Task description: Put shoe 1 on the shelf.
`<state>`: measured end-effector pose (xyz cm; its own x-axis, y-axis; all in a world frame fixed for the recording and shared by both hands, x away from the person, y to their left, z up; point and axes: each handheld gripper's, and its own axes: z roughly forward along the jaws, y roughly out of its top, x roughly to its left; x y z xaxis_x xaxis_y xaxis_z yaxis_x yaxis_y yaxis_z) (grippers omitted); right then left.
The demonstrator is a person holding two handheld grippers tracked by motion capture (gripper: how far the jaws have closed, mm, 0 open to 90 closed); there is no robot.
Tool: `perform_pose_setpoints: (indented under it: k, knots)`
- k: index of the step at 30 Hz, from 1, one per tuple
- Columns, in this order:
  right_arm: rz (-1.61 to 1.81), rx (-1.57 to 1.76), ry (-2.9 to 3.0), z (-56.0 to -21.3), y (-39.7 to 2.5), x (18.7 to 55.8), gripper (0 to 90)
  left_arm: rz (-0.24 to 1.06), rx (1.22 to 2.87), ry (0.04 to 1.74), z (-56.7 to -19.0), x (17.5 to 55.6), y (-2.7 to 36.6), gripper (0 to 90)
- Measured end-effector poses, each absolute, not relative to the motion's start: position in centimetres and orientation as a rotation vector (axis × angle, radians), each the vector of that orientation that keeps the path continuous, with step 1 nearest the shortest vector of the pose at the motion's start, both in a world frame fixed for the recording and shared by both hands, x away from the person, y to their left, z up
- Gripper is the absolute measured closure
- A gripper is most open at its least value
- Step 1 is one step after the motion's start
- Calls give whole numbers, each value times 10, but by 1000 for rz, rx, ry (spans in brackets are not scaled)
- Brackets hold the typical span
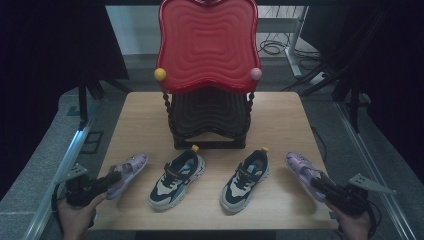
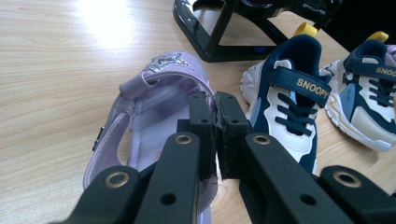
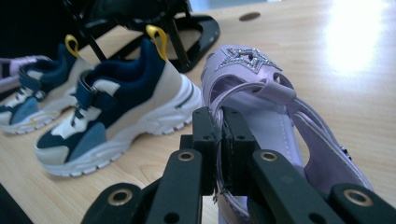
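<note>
Gripping starts here, by the look of it. From the high view, the left gripper point(image 1: 114, 177) is on the heel of the left purple sandal point(image 1: 128, 172) and the right gripper point(image 1: 316, 182) on the right purple sandal point(image 1: 301, 169), both at the outer ends of the row on the table point(image 1: 145, 115), two navy sneakers point(image 1: 177, 178) between them.

Left gripper view: jaws pinched tight on the sandal's heel edge point(image 2: 159, 112).

Right gripper view: same story, clamped on the other sandal's back rim point(image 3: 261, 102).

Next, I'd guess, a lift toward the tiered rack point(image 1: 207, 107); its red top tray point(image 1: 207, 42) and dark lower shelf hold nothing.
</note>
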<state>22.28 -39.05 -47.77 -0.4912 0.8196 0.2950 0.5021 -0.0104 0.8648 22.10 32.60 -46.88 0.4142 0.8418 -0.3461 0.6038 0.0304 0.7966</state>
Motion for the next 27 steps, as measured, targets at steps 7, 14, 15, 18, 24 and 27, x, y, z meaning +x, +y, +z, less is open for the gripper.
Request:
perform_pose_setpoints:
  k: [7,14,15,18,24,27]
  knots:
    - [1540,1348,1951,-471,-384,227,858,299,1641,1270,-466,220,326,872]
    - [1577,1311,1948,-461,-375,233,857,295,1622,1259,-463,218,326,872]
    - [1584,1303,1941,-459,-373,234,857,294,1621,1257,-462,218,325,872]
    - [1596,1273,1946,-453,-367,237,857,297,1622,1247,-460,218,324,872]
    - [1612,1226,1961,-445,-357,242,857,295,1619,1229,-456,220,321,872]
    - [1618,1214,1960,-442,-353,244,857,294,1617,1222,-455,220,320,872]
